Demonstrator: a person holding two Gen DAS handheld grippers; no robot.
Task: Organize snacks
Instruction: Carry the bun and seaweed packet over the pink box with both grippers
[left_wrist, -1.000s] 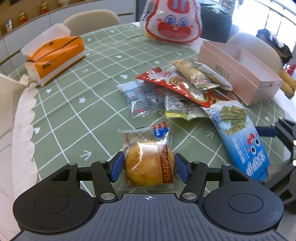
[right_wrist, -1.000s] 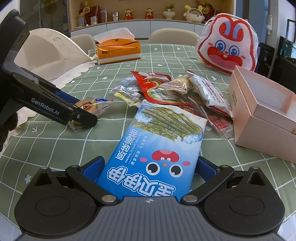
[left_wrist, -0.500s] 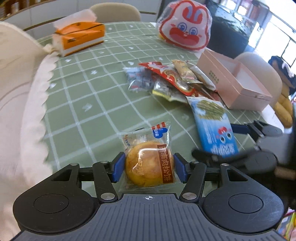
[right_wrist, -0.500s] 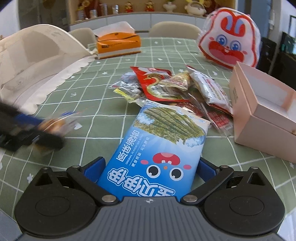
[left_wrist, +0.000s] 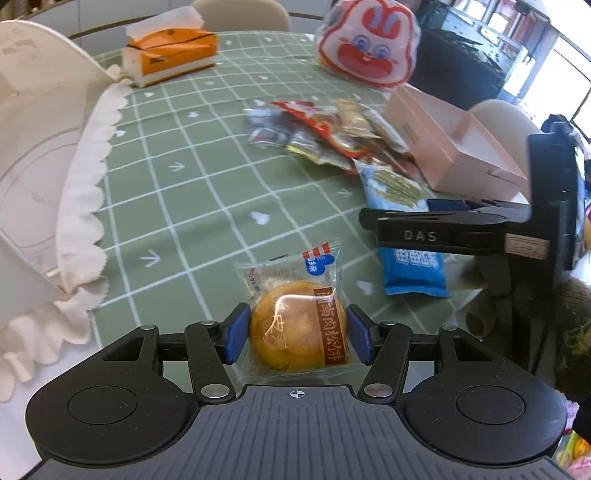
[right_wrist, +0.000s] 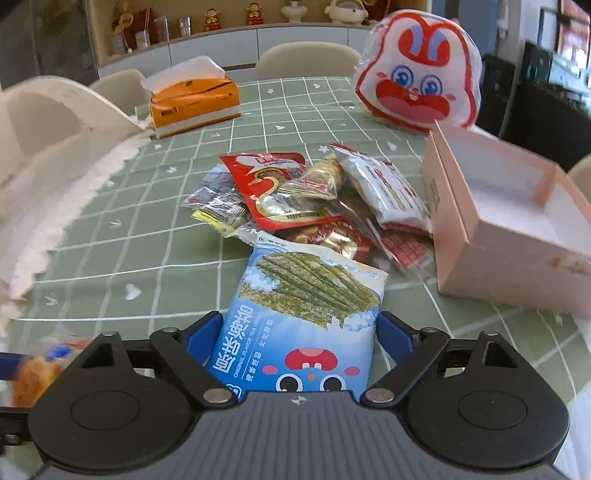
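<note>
Sorting has barely begun. The left gripper (left_wrist: 298, 334) clasps a wrapped round pastry (left_wrist: 297, 325), lifted above the near edge of the table (left_wrist: 192, 206). The right gripper (right_wrist: 299, 339) is closing its jaws around a blue seaweed snack bag (right_wrist: 303, 321) at the near edge; whether the pads press it yet is unclear. A heap of mixed snack packets (right_wrist: 295, 195) lies mid-table, unsorted. The open pink box (right_wrist: 517, 221) at the right edge looks empty. A green grid-patterned cloth covers the table. An orange tissue box (right_wrist: 192, 99) and a rabbit-face bag (right_wrist: 417, 77) sit toward the far edge, with chairs and a shelf of ornaments behind.
</note>
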